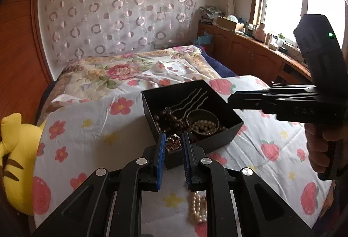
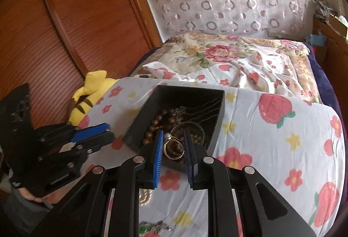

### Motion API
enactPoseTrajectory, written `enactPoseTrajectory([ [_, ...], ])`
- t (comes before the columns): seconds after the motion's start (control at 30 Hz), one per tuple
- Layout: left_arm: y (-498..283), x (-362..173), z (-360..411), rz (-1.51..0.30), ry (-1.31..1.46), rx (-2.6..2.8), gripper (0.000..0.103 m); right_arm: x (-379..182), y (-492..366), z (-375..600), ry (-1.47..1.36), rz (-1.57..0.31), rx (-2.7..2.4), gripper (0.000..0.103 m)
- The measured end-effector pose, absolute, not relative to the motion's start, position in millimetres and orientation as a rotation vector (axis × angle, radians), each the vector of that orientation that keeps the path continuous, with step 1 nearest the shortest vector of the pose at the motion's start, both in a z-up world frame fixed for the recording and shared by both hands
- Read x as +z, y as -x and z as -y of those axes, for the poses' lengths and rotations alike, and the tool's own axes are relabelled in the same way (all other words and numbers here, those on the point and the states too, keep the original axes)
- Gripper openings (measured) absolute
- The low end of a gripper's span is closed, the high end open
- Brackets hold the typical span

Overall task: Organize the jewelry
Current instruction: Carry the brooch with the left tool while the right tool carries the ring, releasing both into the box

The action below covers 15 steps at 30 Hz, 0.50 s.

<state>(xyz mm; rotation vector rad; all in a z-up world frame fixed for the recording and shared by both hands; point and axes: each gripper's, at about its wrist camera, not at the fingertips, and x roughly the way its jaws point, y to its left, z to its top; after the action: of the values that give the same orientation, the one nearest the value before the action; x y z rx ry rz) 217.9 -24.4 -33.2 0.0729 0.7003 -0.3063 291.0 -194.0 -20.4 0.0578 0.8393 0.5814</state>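
Left gripper (image 1: 171, 145) clamps a brooch (image 1: 173, 142); right gripper (image 2: 173, 145) clamps a ring (image 2: 173, 149). Both hover at the box's (image 2: 130, 134) six o'clock rim. Next, probably: reach over it and let go.

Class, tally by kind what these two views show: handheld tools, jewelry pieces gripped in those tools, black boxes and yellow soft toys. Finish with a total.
Tools: 2, the left tool and the right tool
Flower ornament, gripped: 1
Gold ring, gripped: 1
Black box: 1
Yellow soft toy: 1
Total: 6
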Motion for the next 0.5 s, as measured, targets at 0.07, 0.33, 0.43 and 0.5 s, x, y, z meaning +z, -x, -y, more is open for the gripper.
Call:
enactPoseTrajectory([
  [0.07,-224,-31,26,-0.699,-0.07,-0.307,0.014,-21,-297,192,-0.053,-0.845,0.562,0.023],
  [0.33,-246,-31,32,-0.719,-0.072,-0.315,0.014,-22,-302,198,-0.027,-0.85,0.54,0.027],
  [0.43,-253,-32,33,-0.725,-0.065,-0.311,0.014,-22,-297,204,-0.015,-0.845,0.535,0.027],
  [0.5,-256,-31,34,-0.721,-0.069,-0.297,0.015,-22,-292,207,-0.003,-0.839,0.531,0.027],
])
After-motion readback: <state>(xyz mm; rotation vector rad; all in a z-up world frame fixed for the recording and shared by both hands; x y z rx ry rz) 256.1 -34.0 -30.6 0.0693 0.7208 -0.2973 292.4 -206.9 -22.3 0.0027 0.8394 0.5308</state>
